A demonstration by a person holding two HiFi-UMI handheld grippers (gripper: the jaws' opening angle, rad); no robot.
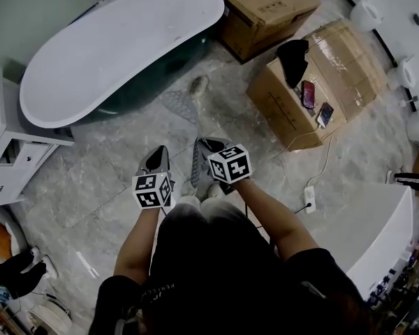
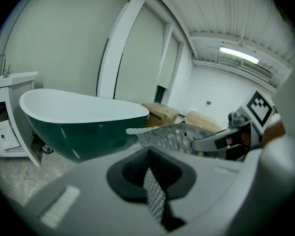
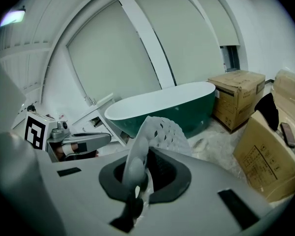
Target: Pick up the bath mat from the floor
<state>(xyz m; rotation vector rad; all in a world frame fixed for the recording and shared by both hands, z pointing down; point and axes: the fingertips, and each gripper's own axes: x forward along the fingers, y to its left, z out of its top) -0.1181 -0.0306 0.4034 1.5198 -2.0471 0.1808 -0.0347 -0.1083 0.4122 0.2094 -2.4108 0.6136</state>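
The bath mat [image 1: 178, 108] is a grey perforated sheet. Its near edge is lifted between my two grippers and its far end trails on the marble floor beside the bathtub [image 1: 119, 47]. My left gripper [image 1: 156, 162] is shut on one part of that near edge, where a strip of mat [image 2: 156, 196] shows pinched in its jaws [image 2: 155, 191]. Beside it, my right gripper [image 1: 206, 151] is shut on another part. In the right gripper view the mat [image 3: 162, 132] curls up out of the jaws [image 3: 135, 181]. Each gripper appears in the other's view, close by.
The green and white bathtub [image 3: 162, 107] stands just beyond the mat. Two cardboard boxes [image 1: 265, 9] [image 1: 321, 75] stand at the right, the nearer one bearing phones [image 1: 309, 94]. A white cabinet [image 1: 7, 145] is at the left, and a power strip [image 1: 309, 197] lies by a white counter [image 1: 377, 229].
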